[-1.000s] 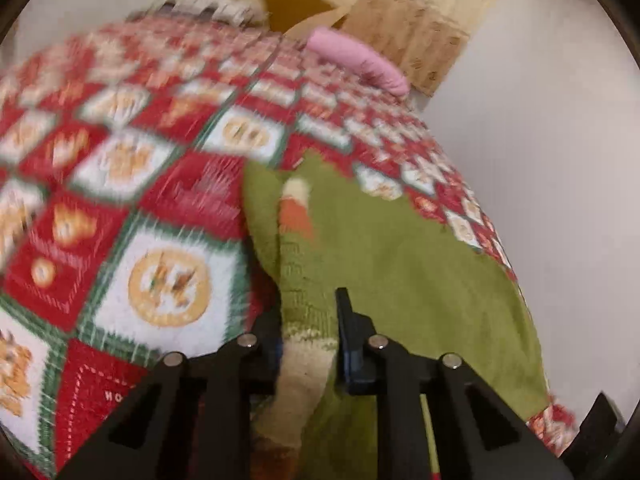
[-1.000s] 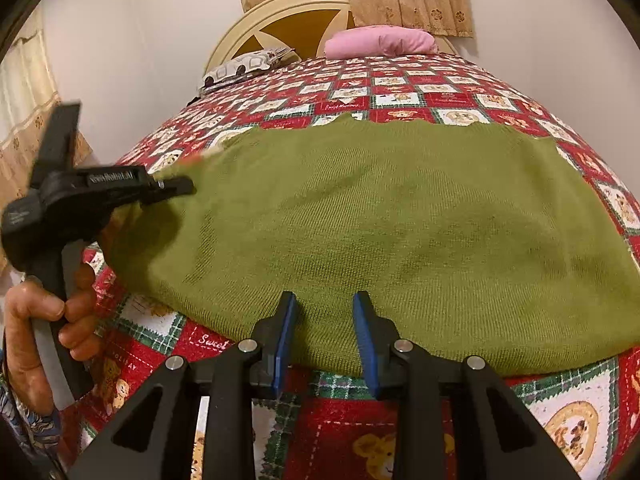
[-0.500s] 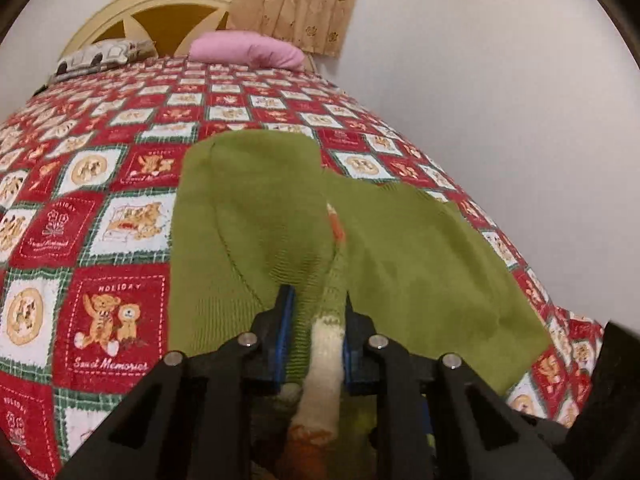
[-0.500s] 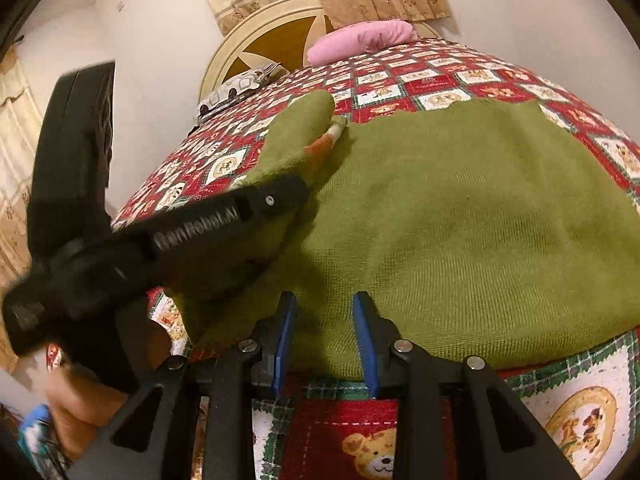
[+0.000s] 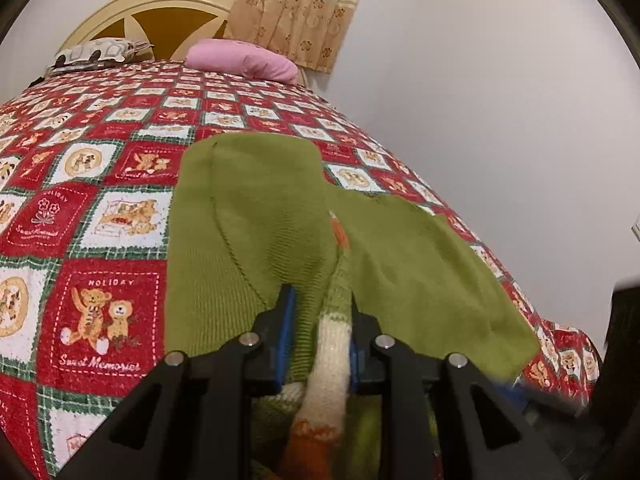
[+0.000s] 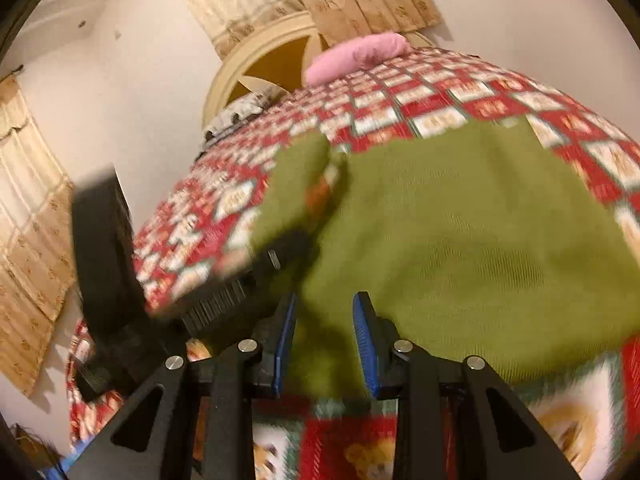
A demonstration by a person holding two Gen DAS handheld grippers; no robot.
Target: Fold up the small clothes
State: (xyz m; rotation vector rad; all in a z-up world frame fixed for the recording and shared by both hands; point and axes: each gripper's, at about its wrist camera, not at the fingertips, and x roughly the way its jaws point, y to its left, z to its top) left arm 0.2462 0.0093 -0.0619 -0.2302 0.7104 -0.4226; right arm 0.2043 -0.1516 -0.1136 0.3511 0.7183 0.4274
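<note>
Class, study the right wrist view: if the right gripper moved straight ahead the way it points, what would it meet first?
Probably the green sweater: the right gripper already straddles its near hem, with the bedspread beyond. The blur leaves depth uncertain.

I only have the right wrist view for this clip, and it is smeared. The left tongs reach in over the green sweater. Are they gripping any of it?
Observer: Yes. In the left wrist view the left tongs are closed on the sleeve of the green sweater, which is turned in over the body.
Reviewer: Which part of the sleeve?
Observer: The cuff. It is a cream and orange knitted band, bunched between the pads.
Reviewer: Is anything lying beside the sleeve on that side?
Observer: Only bare bedspread. The nearest red patch shows two bears and reads "Sweet Memories".
</note>
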